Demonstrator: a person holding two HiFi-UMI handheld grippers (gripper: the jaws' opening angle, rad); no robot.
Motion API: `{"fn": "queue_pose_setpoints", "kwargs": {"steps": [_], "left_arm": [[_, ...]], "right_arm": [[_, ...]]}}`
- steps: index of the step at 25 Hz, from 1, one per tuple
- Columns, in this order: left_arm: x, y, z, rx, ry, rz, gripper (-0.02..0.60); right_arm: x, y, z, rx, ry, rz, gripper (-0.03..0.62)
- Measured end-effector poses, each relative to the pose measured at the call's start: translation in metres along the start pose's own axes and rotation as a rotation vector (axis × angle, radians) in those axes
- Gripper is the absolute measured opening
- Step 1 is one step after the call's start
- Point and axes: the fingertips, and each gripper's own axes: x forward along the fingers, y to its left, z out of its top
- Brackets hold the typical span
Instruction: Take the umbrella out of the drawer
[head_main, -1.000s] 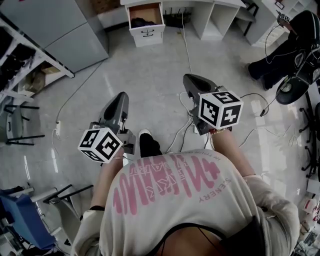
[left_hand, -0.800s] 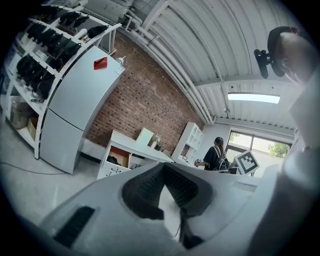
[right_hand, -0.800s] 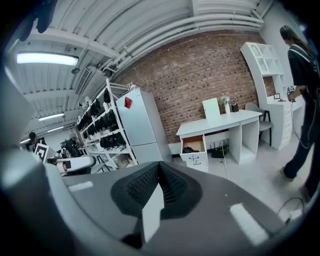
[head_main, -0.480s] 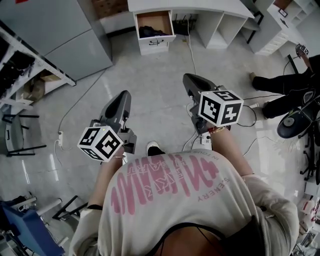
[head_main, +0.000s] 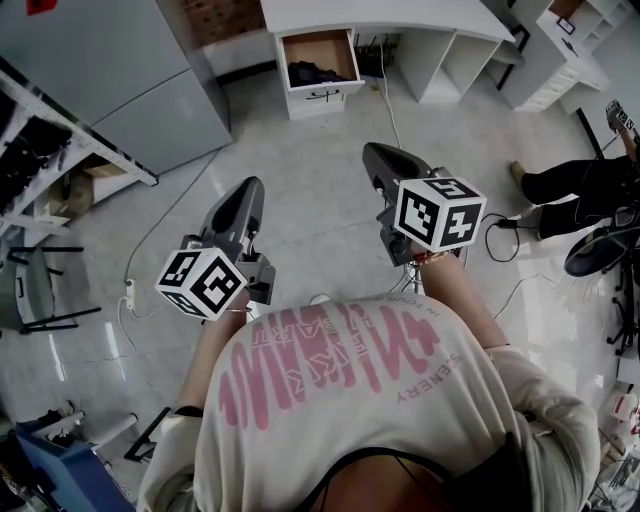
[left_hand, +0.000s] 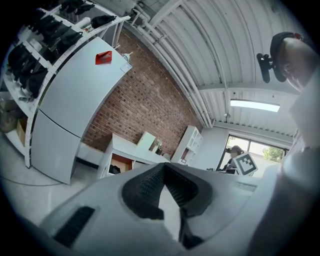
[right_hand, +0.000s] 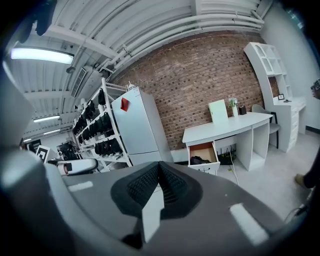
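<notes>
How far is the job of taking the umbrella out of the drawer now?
Done: the drawer stands open; what seems the umbrella lies dark inside. In hand: nothing; the left gripper and right gripper are shut, empty, well short of the desk. Left: reach in, grip it, lift it out.

**Unresolved and cropped items**

Dark bundle (head_main: 313, 73) in the open drawer (head_main: 325, 97): too small to be identified, and no better resolved in either gripper view. Second person (head_main: 570, 185) is cut off by the right edge. Blue object (head_main: 55, 470) is cropped at bottom left.
</notes>
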Motion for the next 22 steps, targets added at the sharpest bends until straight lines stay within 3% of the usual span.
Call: {"fn": "queue_pose_setpoints", "kwargs": {"steps": [12, 22], "left_arm": [[0.015, 0.018, -0.022, -0.064, 0.050, -0.010, 0.003], [0.028, 0.043, -0.022, -0.042, 0.052, 0.080, 0.003]], "right_arm": [[0.012, -0.027, -0.024, 0.095, 0.061, -0.075, 0.014], [0.057, -0.027, -0.032, 0.116, 0.128, 0.021, 0.014]]}}
